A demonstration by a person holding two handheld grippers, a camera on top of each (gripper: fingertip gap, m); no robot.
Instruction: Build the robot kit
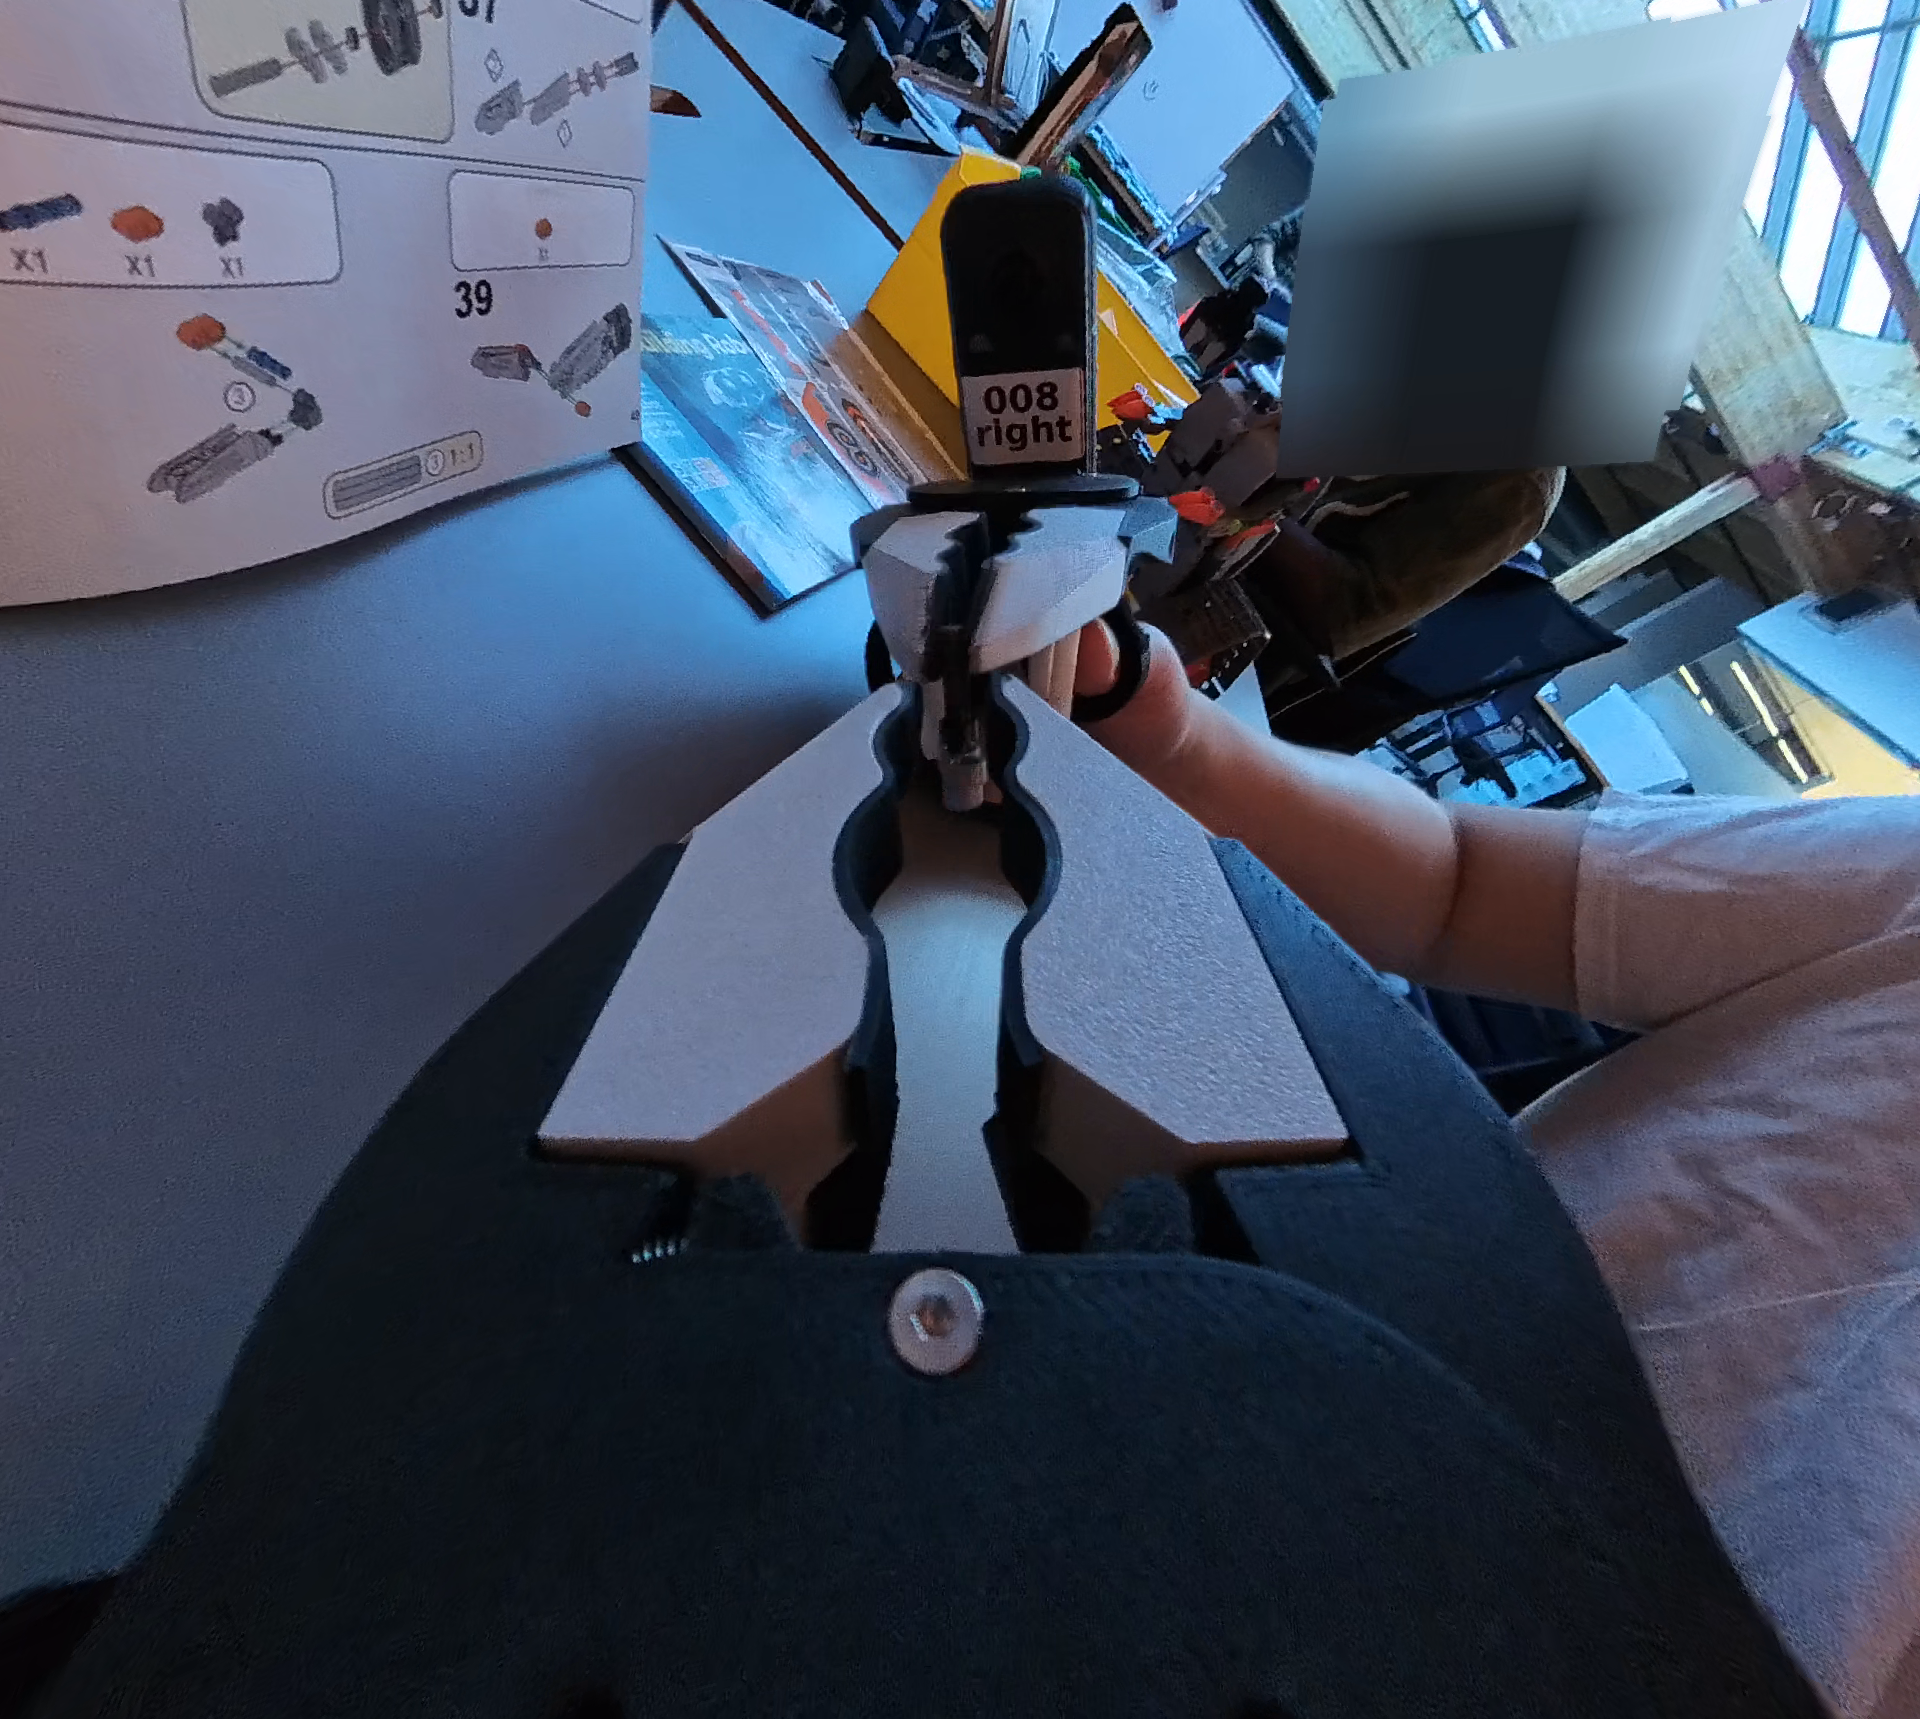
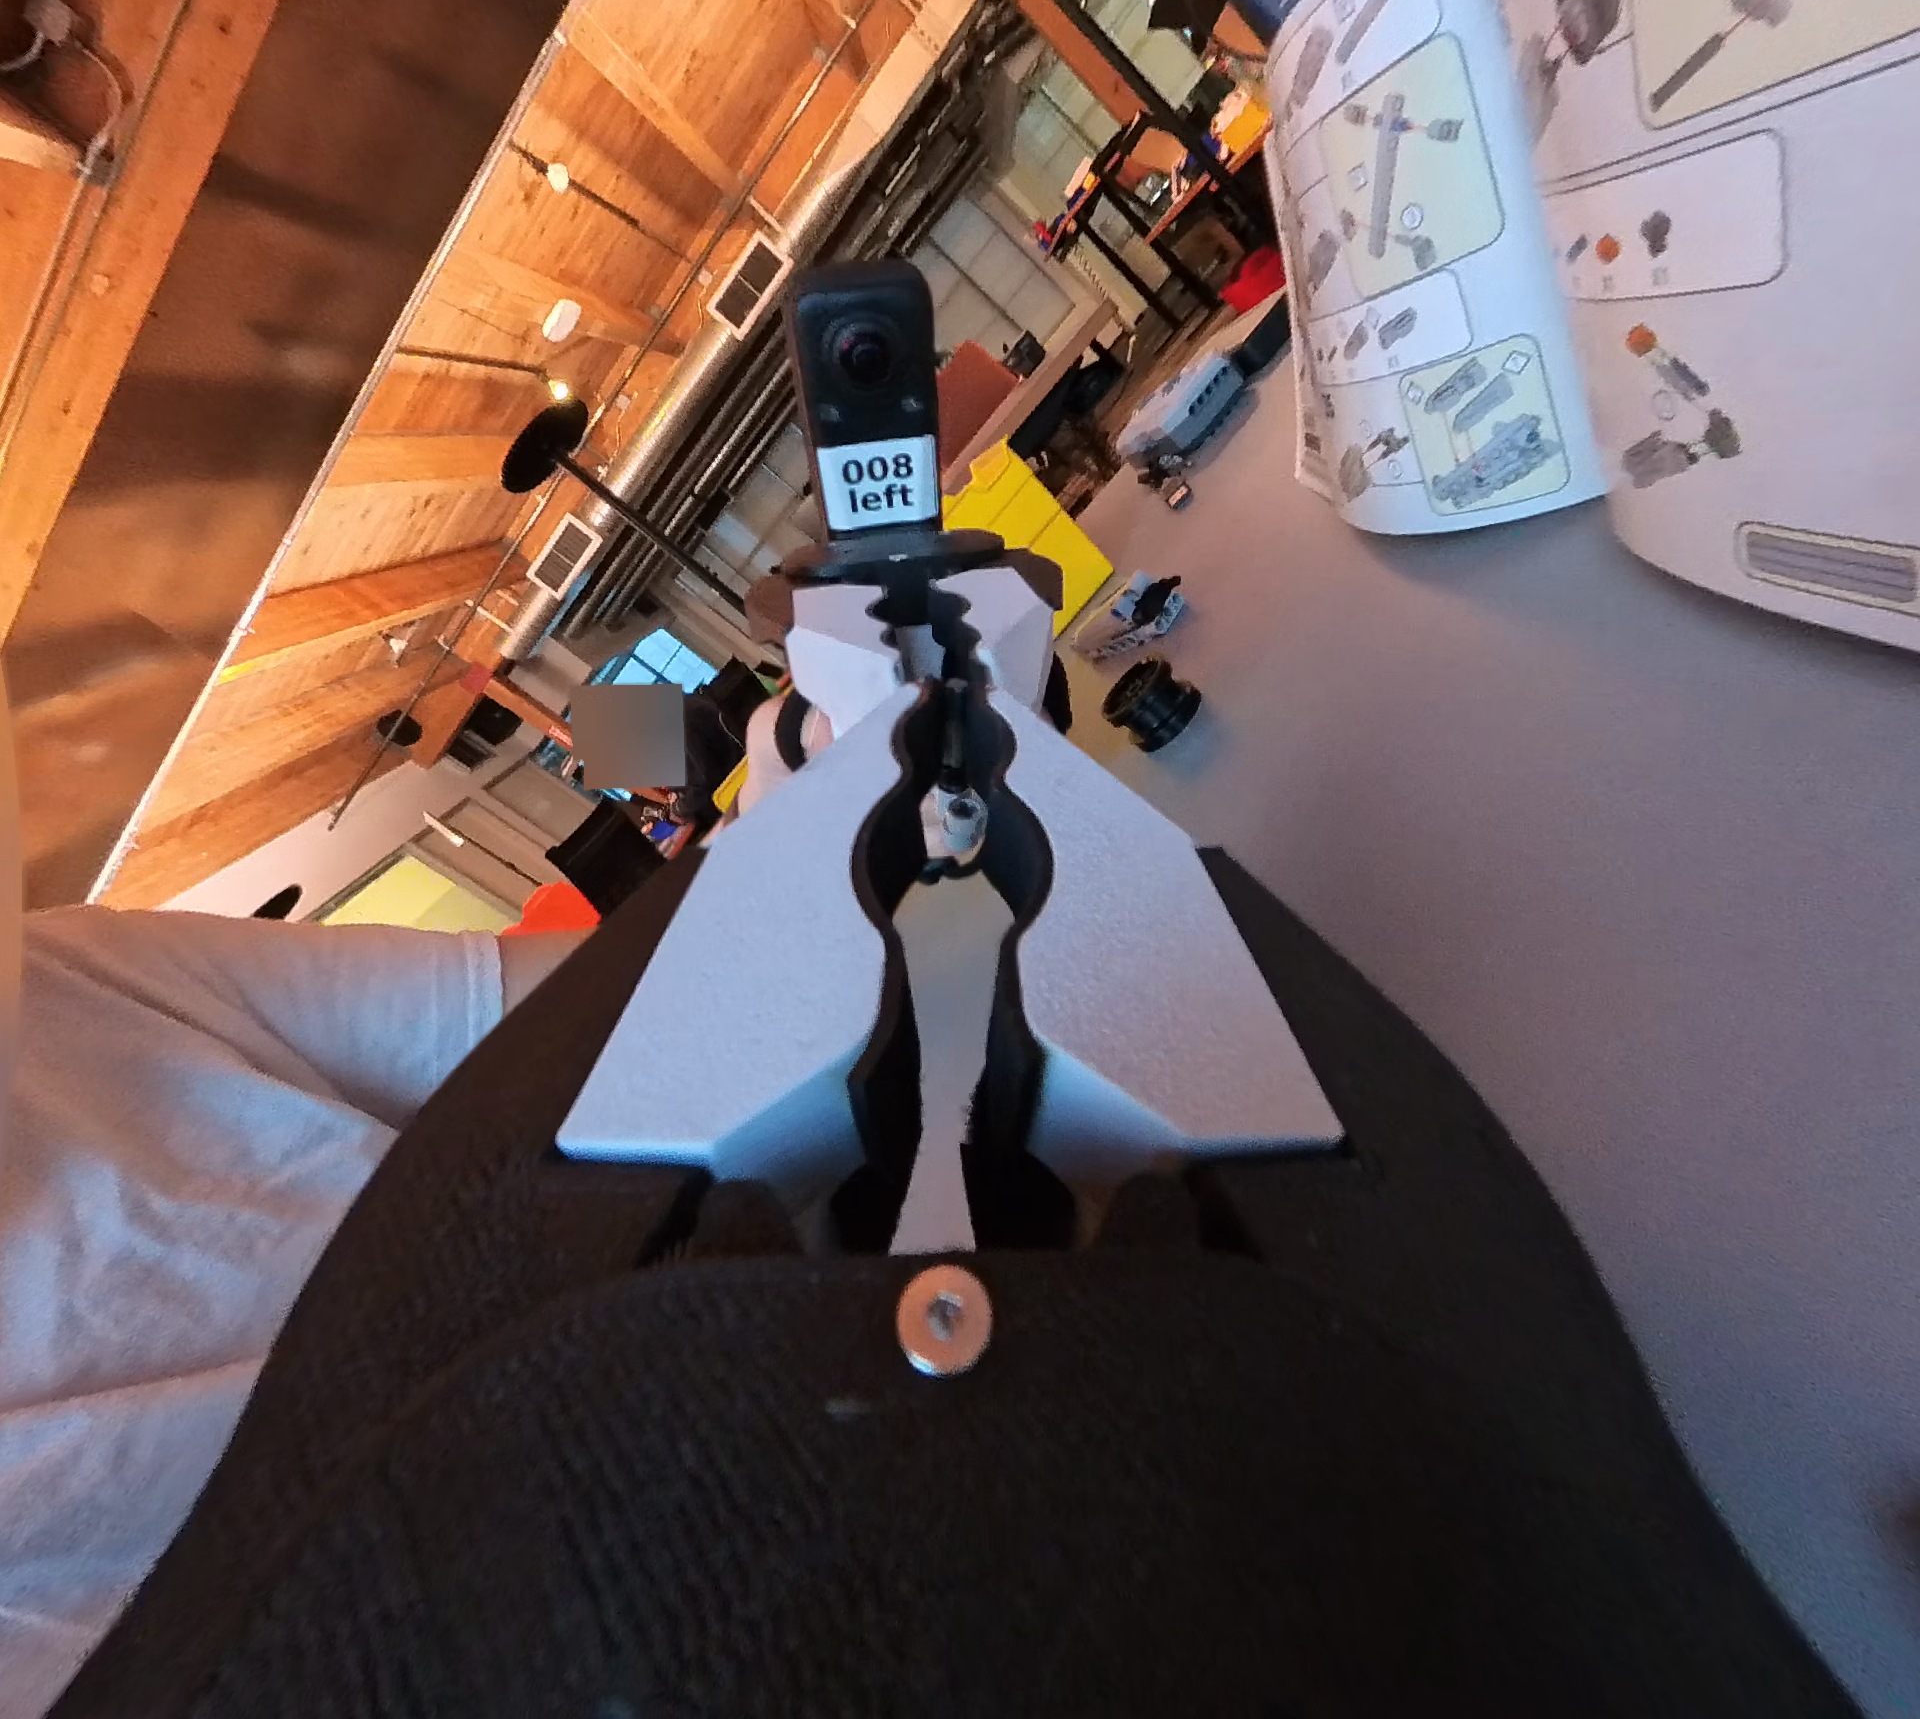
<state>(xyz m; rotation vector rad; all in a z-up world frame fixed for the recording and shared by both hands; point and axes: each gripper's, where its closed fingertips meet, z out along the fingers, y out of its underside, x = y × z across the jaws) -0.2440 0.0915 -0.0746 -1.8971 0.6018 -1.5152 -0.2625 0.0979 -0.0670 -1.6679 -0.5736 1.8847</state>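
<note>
My left gripper (image 1: pixel 951 701) and right gripper (image 2: pixel 951 705) meet tip to tip above the grey table (image 1: pixel 312 838). Both are shut on one small assembly, a thin black axle (image 1: pixel 951 630) with light grey bushes. In the left wrist view a grey bush (image 1: pixel 961 770) sits in the hollow between my left fingers, and the right gripper (image 1: pixel 982 573) faces me gripping the axle. In the right wrist view the axle (image 2: pixel 954 719) and a grey bush (image 2: pixel 961 817) sit between my right fingers, and the left gripper (image 2: pixel 920 625) holds the far end.
An open instruction booklet (image 1: pixel 312 163) lies on the table, also in the right wrist view (image 2: pixel 1714 215). A black wheel (image 2: pixel 1148 703), a small grey build (image 2: pixel 1132 609) and a yellow box (image 2: pixel 1023 516) lie beyond. Magazines (image 1: pixel 748 422) and a dark model (image 1: pixel 1195 464) sit near a person's hand (image 1: pixel 1143 693). Only a small space, under 4 cm, lies between the two pairs of fingers. The black wheel (image 2: pixel 1148 703) is about equally far from each gripper, around 15 centimetres.
</note>
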